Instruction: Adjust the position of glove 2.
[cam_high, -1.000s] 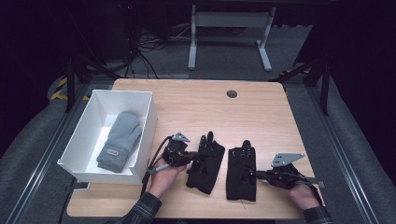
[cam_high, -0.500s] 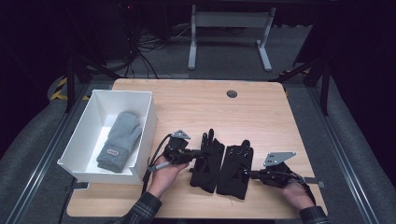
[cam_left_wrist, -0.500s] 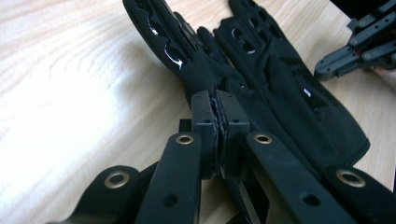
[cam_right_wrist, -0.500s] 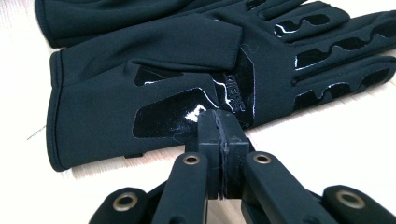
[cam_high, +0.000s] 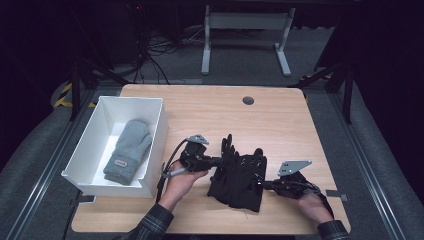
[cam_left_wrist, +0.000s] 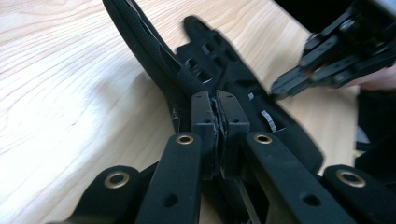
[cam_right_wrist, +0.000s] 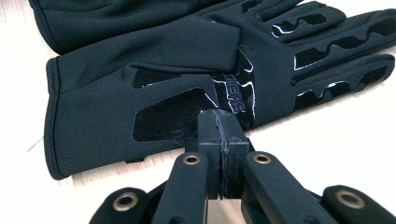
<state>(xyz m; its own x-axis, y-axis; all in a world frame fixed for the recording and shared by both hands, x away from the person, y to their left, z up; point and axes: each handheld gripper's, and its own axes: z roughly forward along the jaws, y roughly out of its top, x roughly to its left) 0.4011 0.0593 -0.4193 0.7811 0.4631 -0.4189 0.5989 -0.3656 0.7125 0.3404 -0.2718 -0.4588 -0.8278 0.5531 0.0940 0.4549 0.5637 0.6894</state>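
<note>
In the high view, two black gloves lie close together at the lower middle of the frame, on the wooden table (cam_high: 280, 120). The left black glove (cam_high: 226, 165) overlaps the right black glove (cam_high: 247, 182), and their fingers point toward the upper part of the frame.

The left gripper (cam_high: 214, 161) sits just left of the pair, held by the person's left hand (cam_high: 180, 181). In the left gripper view its jaws are pressed tightly together around a fold of the left black glove (cam_left_wrist: 154, 65) at the centre of the frame, and the fabric rises in a raised ridge running toward the upper left. The right gripper (cam_left_wrist: 285, 86) shows in the upper right of that view, its tips close to the glove surface.

The right gripper (cam_high: 263, 185) comes in from the lower right of the high view, held by the right hand (cam_high: 312, 206). In the right gripper view its jaws are clamped shut at the lower centre of the frame, pinching the near edge of the right black glove (cam_right_wrist: 140, 88), whose cuff lies at the left and whose fingers stretch toward the upper right. The glove bears glossy patches and lettering.

At the left of the high view a white bin (cam_high: 90, 145) stands on the table's edge, and a grey mitten (cam_high: 127, 150) lies inside it, well apart from the black gloves.
</note>
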